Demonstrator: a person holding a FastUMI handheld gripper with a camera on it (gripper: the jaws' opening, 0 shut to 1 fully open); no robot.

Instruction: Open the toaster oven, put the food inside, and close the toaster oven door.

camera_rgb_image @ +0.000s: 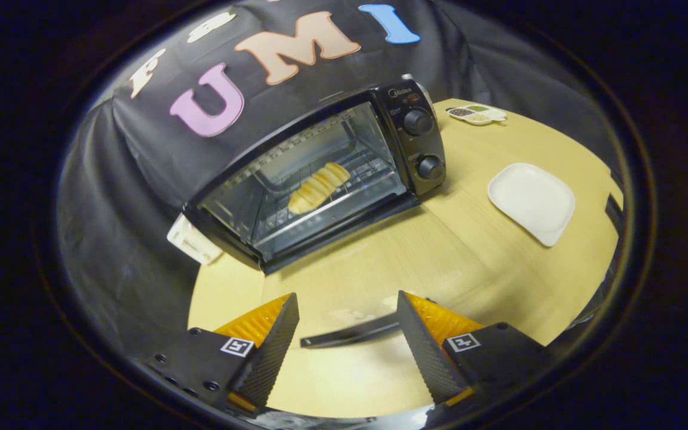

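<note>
Two fingers of the gripper [347, 313] stand wide apart above the near part of the wooden table [469, 269], with nothing between them but bare tabletop and a thin dark bar [350, 333] that runs from the inner side of the right finger toward the gap's middle; what that bar is cannot be told. The jaws hold nothing. Well beyond the fingertips, toward the table's far left edge, sits the black toaster oven [332, 173], its glass door [314, 185] closed against the body. Through the glass the food [319, 187], a ridged, golden, bread-like roll, lies on the wire rack [356, 179] inside the chamber, roughly at the rack's middle. Two round knobs [417, 121] are stacked on the oven's control panel at its right end. A small white box-like object [192, 239] lies touching or just beside the oven's left end, at the table's left edge. On the right half of the table, well apart from the oven, rests an empty white plate [532, 202]. Near the far right edge lies a small white divided dish [476, 113] with dark and pale contents in its compartments.
</note>
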